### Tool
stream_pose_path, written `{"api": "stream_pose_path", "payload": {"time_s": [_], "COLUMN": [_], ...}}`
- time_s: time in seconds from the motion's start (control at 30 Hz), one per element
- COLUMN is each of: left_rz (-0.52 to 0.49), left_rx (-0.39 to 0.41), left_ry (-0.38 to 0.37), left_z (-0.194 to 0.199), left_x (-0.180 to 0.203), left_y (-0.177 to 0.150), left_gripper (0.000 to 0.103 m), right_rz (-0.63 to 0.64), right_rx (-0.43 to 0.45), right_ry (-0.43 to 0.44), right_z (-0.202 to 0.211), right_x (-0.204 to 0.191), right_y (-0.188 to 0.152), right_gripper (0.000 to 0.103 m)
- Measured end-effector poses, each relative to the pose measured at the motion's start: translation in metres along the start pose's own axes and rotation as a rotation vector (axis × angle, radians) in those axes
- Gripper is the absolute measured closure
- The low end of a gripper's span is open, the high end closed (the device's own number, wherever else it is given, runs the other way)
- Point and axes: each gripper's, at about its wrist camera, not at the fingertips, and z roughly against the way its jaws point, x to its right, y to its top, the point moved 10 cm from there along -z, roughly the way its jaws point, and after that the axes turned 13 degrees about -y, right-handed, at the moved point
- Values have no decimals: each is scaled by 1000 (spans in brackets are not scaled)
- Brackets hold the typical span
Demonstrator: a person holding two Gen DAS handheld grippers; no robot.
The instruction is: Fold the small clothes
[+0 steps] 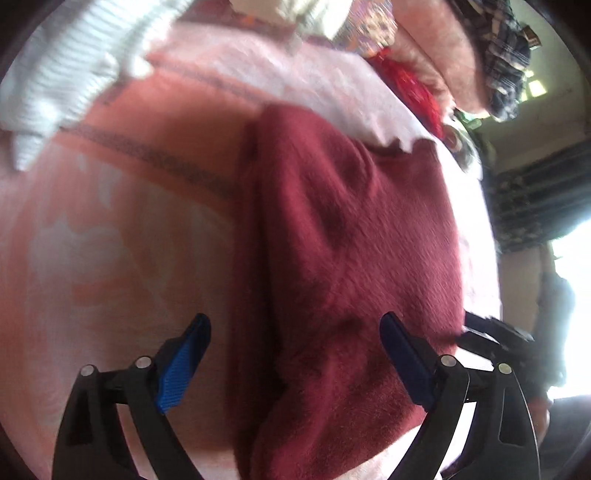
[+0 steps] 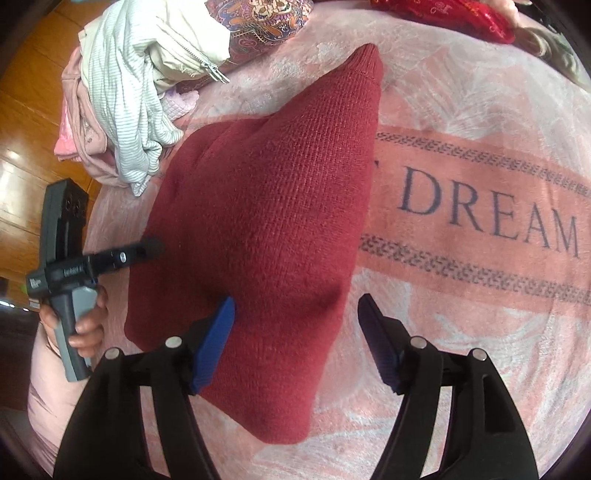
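Observation:
A dark red knitted garment [image 2: 266, 221] lies folded on a pink blanket [image 2: 480, 314] printed with the word DREAM. My right gripper [image 2: 297, 306] is open just above the garment's near right edge. Its left finger [image 2: 218, 339] is over the cloth and its right finger [image 2: 380, 343] over the blanket, with nothing pinched. In the left wrist view the same garment [image 1: 343, 240] fills the middle. My left gripper [image 1: 295, 328] stands wide open over its near edge, holding nothing. From the right wrist view, the left gripper [image 2: 122, 254] reaches the garment's left side, held by a hand [image 2: 85, 325].
A pile of clothes [image 2: 136, 85] with a striped white top and a cream zipped piece sits at the blanket's far left. A patterned cushion [image 2: 258, 18] and a red item [image 2: 461, 18] lie along the far edge. A wooden floor [image 2: 26, 122] shows beyond the left edge.

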Motion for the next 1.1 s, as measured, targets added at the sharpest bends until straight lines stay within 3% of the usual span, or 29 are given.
{"api": "stream_pose_path", "payload": {"time_s": [0.07, 0.13, 0.23, 0.27, 0.43, 0.5, 0.77, 0.97, 1.1], "left_rz": [-34, -64, -45, -45, -21, -35, -43, -65, -79], "left_rx": [-25, -53, -53, -48, -26, -3, 4, -43, -81], "left_ry": [-20, 11, -16, -23, -90, -101, -186, -222, -224], "left_z": [-12, -24, -35, -35, -30, -25, -23, -40, -72], "left_x": [6, 7, 4, 5, 14, 23, 83, 148, 169], "left_y": [-4, -7, -4, -3, -9, -14, -69, -147, -202], "left_gripper": [10, 10, 12, 16, 57, 61, 64, 63, 62], "right_rz": [-23, -27, -55, -78, -99, -102, -67, -61, -105], "right_rx": [-12, -25, -55, -70, -39, -30, -20, -39, -72], "right_ry": [23, 20, 49, 87, 179, 197, 204, 180, 153], "right_z": [-7, -16, -35, -41, -34, -22, 43, 89, 85], "right_x": [-1, 0, 1, 1, -1, 0, 23, 73, 107], "right_y": [4, 9, 12, 12, 8, 4, -42, -124, -174], "right_gripper": [33, 31, 30, 34, 58, 63, 64, 63, 62]}}
